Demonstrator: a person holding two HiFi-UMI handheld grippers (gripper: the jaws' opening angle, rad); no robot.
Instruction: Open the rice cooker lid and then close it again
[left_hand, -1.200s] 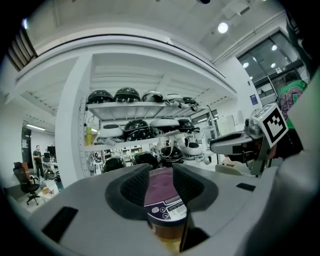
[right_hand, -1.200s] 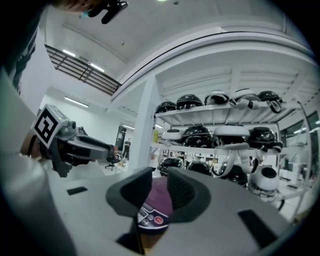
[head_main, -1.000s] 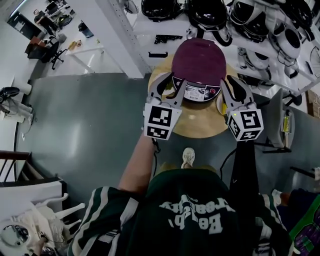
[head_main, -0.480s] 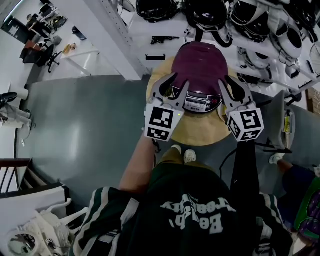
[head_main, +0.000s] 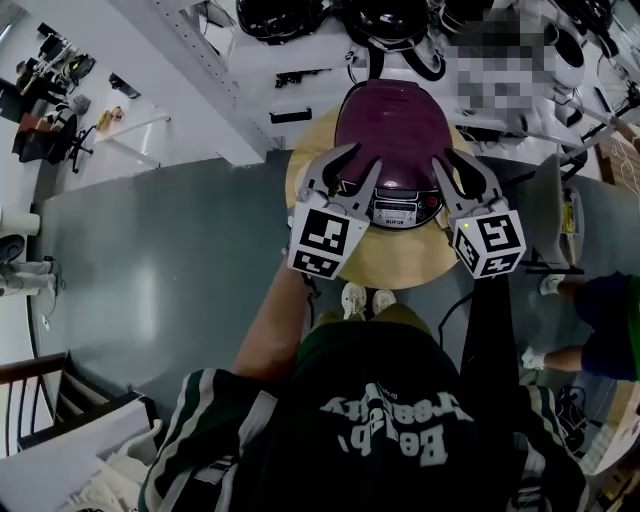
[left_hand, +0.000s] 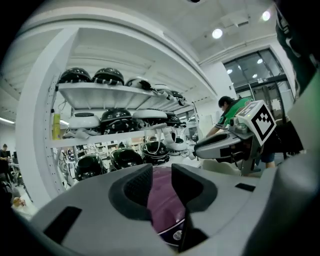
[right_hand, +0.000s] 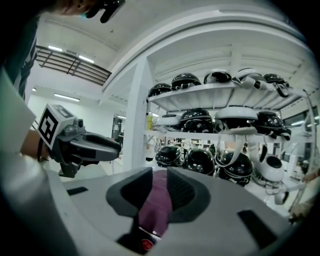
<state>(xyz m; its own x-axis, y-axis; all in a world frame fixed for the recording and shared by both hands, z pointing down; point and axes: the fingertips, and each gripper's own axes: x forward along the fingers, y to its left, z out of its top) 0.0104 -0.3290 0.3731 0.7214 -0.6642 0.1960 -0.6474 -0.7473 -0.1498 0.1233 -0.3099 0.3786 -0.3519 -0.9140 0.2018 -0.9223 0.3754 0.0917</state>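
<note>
Rice cooker (head_main: 392, 130), maroon with its lid shut, is set at the round wooden table's (head_main: 400, 265) far edge. It is flanked more closely than a second ago by the left gripper (head_main: 366, 157) and right gripper (head_main: 445, 157). Both jaw pairs are held apart on nothing, the left pair just narrowed.

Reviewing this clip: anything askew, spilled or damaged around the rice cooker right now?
Nothing stands out. The rice cooker sits upright on the round table, lid closed, with no spill or damage visible. The left gripper and right gripper are open near its front, holding nothing.
</note>
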